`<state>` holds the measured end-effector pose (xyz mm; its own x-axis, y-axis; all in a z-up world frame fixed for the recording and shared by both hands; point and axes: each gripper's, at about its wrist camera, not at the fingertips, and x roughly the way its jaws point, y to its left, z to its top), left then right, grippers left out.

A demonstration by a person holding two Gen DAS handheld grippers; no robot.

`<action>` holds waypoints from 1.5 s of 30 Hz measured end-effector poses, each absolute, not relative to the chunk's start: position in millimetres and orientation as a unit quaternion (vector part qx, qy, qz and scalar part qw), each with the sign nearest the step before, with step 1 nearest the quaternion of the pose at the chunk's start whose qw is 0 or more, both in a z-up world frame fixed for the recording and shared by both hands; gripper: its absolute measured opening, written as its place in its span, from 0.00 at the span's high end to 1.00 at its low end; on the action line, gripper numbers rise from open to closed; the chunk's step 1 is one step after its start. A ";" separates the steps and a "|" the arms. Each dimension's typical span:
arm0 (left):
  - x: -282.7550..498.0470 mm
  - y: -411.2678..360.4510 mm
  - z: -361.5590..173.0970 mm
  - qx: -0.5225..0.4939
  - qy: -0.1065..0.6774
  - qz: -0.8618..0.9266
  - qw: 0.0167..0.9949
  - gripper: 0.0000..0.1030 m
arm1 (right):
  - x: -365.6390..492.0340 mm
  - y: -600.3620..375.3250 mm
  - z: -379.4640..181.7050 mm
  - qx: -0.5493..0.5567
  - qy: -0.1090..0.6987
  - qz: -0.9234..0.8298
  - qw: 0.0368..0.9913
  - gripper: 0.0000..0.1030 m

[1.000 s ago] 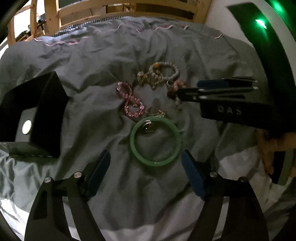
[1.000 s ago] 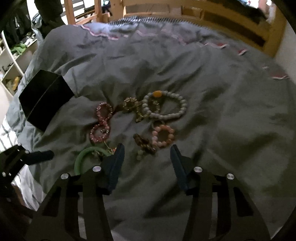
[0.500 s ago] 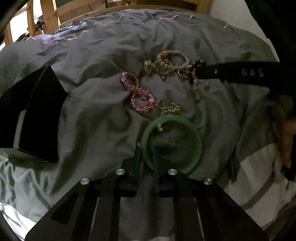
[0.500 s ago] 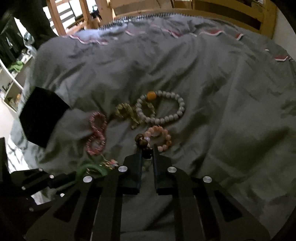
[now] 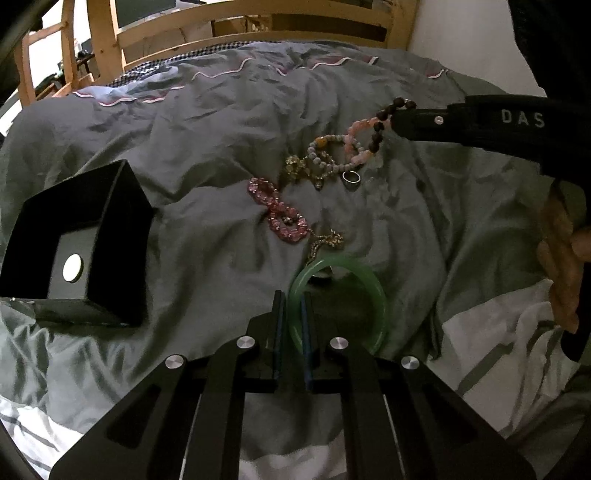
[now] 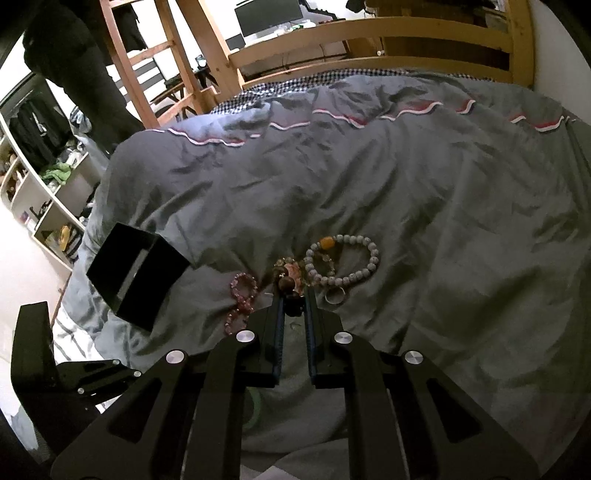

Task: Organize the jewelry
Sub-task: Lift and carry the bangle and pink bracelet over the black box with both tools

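Spreading across both views is a rumpled grey duvet (image 5: 207,155) with a wavy pink-and-white trim near its far edge, backed by a pale wooden bed frame (image 6: 373,33); on the duvet's left side sits an open black box (image 5: 122,236), glossy, with a white round spot on its inner floor; nearer the middle lies the jewelry. Largest of it is a smooth translucent green bangle (image 5: 373,295), whose left rim is pinched between the closed blue-padded fingers of the left gripper (image 5: 291,317); beyond it lie a fine gold chain (image 5: 328,240) that reaches the bangle's far edge, then a pink crystal bracelet (image 5: 279,210) twisted into a figure eight, then a grey beaded bracelet (image 6: 354,262) with one orange bead, lying as an open loop beside a cluster of gold pieces (image 5: 295,166); a small silver ring (image 5: 351,177) rests just below the grey beads. Raised off the bedding, the right gripper (image 6: 293,306) has its fingers drawn narrow on a dark brown wooden-bead bracelet (image 5: 380,129), which dangles from the tips in the left view with a pale pink beaded bracelet (image 5: 356,147) looped against it.
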<state>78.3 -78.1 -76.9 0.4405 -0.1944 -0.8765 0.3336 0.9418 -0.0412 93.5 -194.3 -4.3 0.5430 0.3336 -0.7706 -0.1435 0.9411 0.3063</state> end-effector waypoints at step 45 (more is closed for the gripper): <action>81.5 -73.6 -81.7 0.084 0.493 -0.149 0.853 0.30 | 72.6 -173.9 23.5 0.121 0.418 0.183 0.881 0.89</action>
<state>81.5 -73.6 -81.7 0.4686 -0.1725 -0.8664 0.3375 0.9413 -0.0049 72.6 -173.9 23.5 0.5831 0.4241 -0.6929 -0.2221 0.9036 0.3662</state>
